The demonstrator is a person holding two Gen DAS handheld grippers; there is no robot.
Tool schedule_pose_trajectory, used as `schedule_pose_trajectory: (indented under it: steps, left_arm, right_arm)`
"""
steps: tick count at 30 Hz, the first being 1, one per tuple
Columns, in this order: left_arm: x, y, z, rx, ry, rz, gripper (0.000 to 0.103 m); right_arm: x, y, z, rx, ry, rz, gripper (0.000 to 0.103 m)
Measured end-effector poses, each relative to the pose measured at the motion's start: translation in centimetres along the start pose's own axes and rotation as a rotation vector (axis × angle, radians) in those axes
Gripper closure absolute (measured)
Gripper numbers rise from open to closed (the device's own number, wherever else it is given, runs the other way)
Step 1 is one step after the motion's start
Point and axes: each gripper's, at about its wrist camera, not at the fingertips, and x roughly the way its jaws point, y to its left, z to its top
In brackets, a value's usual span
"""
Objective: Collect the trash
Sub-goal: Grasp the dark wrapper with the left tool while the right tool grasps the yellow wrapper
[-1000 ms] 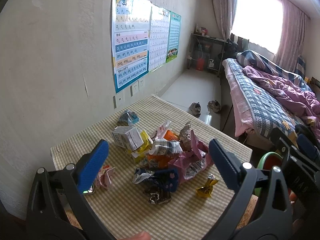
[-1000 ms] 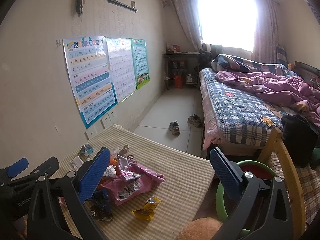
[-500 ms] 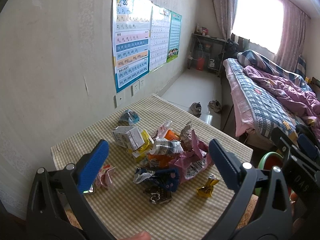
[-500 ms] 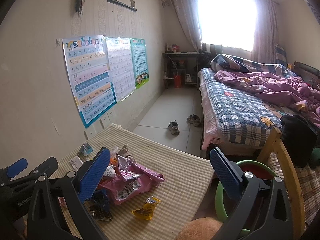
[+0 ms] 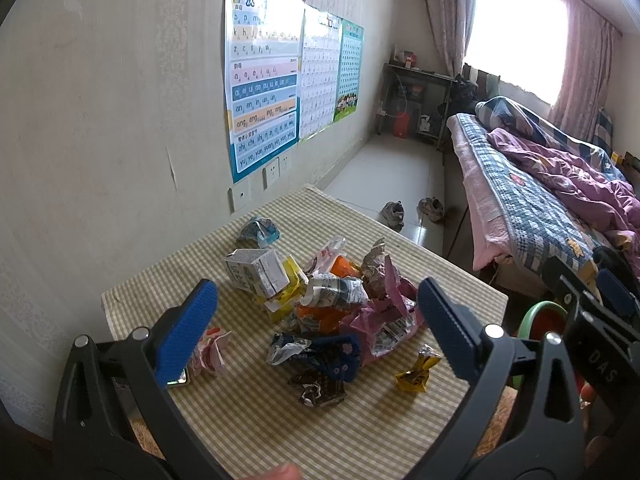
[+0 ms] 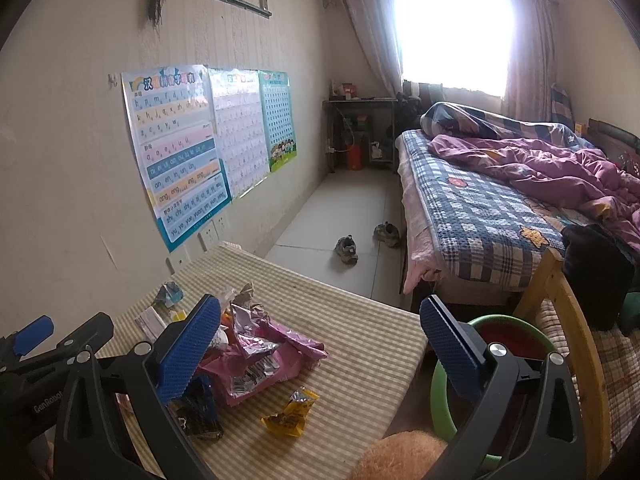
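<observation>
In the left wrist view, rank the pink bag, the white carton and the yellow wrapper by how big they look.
1. pink bag
2. white carton
3. yellow wrapper, clearly smallest though nearest the camera.

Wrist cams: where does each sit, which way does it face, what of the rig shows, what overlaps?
Left wrist: on the left gripper, looking down over the striped-cloth table at the trash pile; its open blue-padded fingers frame the crumpled pink plastic bag; right gripper at right edge.
Right wrist: on the right gripper, aimed across the table corner at the green-rimmed bin and blue plaid bed; left gripper at left edge.
Shared: table, pink bag, small yellow wrapper, wall posters.
</observation>
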Motion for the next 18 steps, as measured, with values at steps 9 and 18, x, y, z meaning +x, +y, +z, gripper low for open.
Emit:
schedule_pose_trajectory:
  steps: [9,18]
  left_arm:
    - [3.5,3.0,-2.1,-0.019,0.099,0.038,0.005]
    - [8.8,3.5,-7.2,-0.029,0.308,-0.043,0.009]
  right_arm:
    - [1.9,-1.4,-1.3,0.006,0.057,-0.031,0.007]
    - [5.9,-3.0,-4.8,0.031,0.228,-0.026,0.007]
